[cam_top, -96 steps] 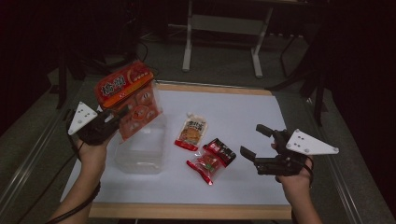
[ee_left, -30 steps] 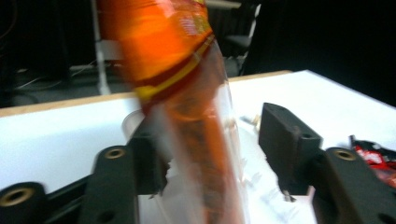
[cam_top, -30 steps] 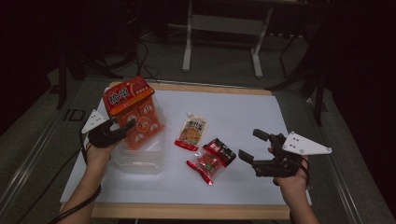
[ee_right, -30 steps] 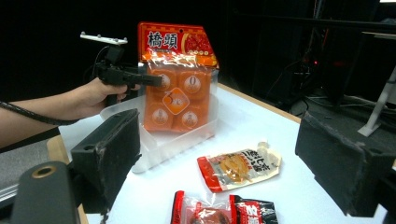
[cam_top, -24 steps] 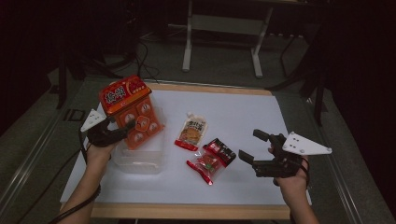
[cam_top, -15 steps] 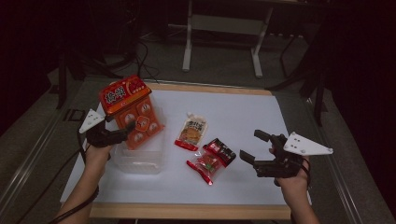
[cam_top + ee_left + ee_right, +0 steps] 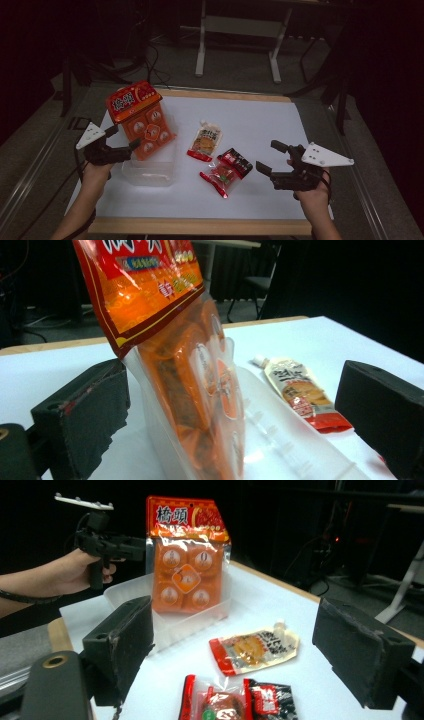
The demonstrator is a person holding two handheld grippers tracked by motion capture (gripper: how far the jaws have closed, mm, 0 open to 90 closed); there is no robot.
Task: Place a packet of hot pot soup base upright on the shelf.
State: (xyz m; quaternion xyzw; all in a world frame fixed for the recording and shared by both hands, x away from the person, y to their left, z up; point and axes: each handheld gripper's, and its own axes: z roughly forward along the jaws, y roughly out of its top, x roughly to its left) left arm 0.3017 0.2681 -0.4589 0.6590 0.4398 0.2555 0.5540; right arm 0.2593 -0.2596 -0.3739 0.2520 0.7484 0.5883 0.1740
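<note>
At the left of the high view, the left gripper (image 7: 121,148) has its jaws spread wide around an orange snack bag (image 7: 141,120) standing upright in a clear plastic tray (image 7: 150,171); its own view shows a gap on either side of the bag. Lower right, the right gripper (image 7: 272,161) sits wide apart, holding nothing. Its view shows the spouted sauce pouch (image 7: 255,649) and the red-and-black packet (image 7: 235,702) lying flat on the white table (image 7: 260,600).
</note>
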